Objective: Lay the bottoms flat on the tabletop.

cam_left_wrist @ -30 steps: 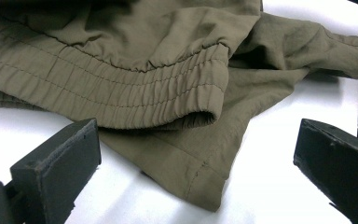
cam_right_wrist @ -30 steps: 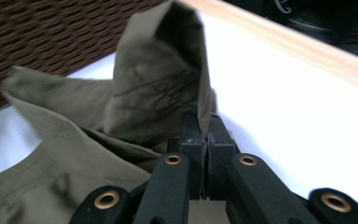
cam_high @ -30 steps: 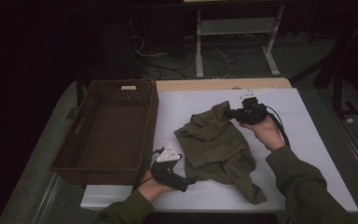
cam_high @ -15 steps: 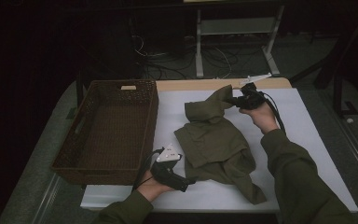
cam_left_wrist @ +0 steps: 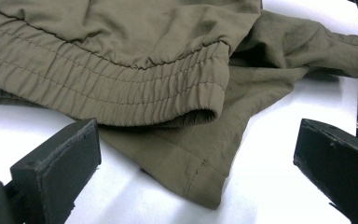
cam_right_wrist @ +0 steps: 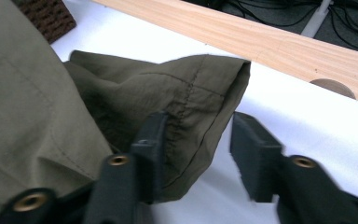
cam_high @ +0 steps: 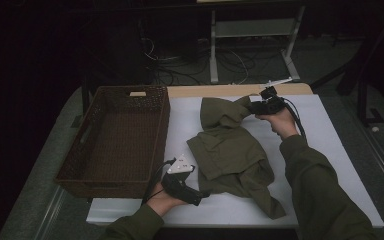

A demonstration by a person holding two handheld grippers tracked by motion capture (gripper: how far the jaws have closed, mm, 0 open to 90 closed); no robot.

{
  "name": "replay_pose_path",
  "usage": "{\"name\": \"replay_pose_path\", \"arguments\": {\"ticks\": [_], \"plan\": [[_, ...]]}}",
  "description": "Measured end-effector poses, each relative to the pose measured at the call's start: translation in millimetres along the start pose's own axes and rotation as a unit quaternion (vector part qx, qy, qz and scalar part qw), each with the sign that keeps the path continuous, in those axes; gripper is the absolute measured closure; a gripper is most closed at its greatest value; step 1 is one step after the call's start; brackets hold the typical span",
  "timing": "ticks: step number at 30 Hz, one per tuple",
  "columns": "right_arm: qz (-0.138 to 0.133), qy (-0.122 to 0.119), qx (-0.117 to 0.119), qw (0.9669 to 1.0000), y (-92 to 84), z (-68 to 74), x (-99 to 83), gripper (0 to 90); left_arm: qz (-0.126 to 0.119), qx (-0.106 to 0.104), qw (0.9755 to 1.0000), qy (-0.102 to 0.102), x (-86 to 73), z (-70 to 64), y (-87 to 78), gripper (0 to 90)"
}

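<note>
An olive-green garment (cam_high: 230,152) lies crumpled on the white table cover (cam_high: 330,150), to the right of the brown woven basket (cam_high: 115,140). Its far end is drawn up toward the far edge of the table, where the right gripper (cam_high: 256,106) sits at a corner of it. In the right gripper view that stitched corner (cam_right_wrist: 205,93) lies between the two black jaws; the jaws have just been opening and now stand partly apart, with a clear gap on the right side, so the cloth is no longer pinched. The lower part of the corner is hidden behind the left jaw.

The left gripper (cam_high: 200,192) rests at the near edge of the table, just beside the garment's near hem. In the left gripper view its jaws stand wide, with a gathered elastic band (cam_left_wrist: 121,88) and a flat hem (cam_left_wrist: 191,172) between and beyond them, untouched. The folds hide what kind of garment it is. The room behind the table is dark; cables and a pale frame (cam_high: 250,30) are barely made out.
</note>
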State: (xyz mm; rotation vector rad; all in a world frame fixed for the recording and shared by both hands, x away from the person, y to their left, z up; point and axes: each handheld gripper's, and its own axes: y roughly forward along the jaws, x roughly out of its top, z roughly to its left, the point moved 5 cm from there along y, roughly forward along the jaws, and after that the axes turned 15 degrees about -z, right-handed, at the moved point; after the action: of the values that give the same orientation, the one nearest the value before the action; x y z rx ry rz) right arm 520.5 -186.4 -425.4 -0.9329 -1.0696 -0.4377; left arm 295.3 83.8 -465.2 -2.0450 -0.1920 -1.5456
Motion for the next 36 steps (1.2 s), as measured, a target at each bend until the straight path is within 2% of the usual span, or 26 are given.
{"name": "replay_pose_path", "arguments": {"ticks": [2, 6, 12, 15, 19, 22, 26, 31, 34, 36], "plan": [[-0.004, 0.004, 0.001, 1.0, -3.5, -0.1, 0.9, 46.3, 0.0, 0.0, 1.0, 0.0, 0.1, -0.1, 0.2, 0.0], [-0.016, 0.0, 0.005, 0.9999, -11.8, 3.2, 6.2, 42.0, 0.0, 0.002, 1.0, 0.0, 0.2, -0.6, 0.1, 0.0], [-0.046, -0.01, 0.018, 0.9987, -33.2, 14.4, 17.5, 39.9, 0.001, 0.002, 1.0, 0.001, -0.2, -0.9, 0.3, 0.0], [-0.053, -0.013, 0.03, 0.9981, -43.5, 22.2, 19.4, 39.0, 0.001, 0.002, 1.0, 0.0, -0.3, -1.2, 0.8, 0.0], [-0.055, -0.031, 0.045, 0.997, -54.4, 35.5, 15.8, 39.3, 0.002, 0.002, 1.0, 0.003, -0.4, -2.0, 0.3, 0.0], [-0.051, -0.036, 0.066, 0.9959, -59.9, 44.4, 10.0, 48.8, 0.002, 0.003, 1.0, 0.002, -0.4, -1.7, 0.6, 0.0], [-0.029, -0.045, 0.097, 0.9938, -57.7, 55.0, -0.4, 65.8, 0.003, 0.002, 1.0, 0.003, -0.5, -2.4, 1.0, 0.0], [0.008, -0.063, 0.126, 0.99, -33.8, 70.8, -14.1, 78.2, 0.002, 0.002, 1.0, 0.002, -0.3, -2.3, 1.0, 0.0], [0.018, -0.063, 0.134, 0.9889, -15.1, 79.7, -20.9, 82.7, 0.003, 0.002, 1.0, 0.003, -0.4, -1.8, 0.7, 0.0], [0.025, -0.066, 0.128, 0.9892, -5.5, 80.6, -23.7, 83.9, 0.002, 0.001, 1.0, 0.003, -0.4, -1.7, 0.3, 0.0]]}}
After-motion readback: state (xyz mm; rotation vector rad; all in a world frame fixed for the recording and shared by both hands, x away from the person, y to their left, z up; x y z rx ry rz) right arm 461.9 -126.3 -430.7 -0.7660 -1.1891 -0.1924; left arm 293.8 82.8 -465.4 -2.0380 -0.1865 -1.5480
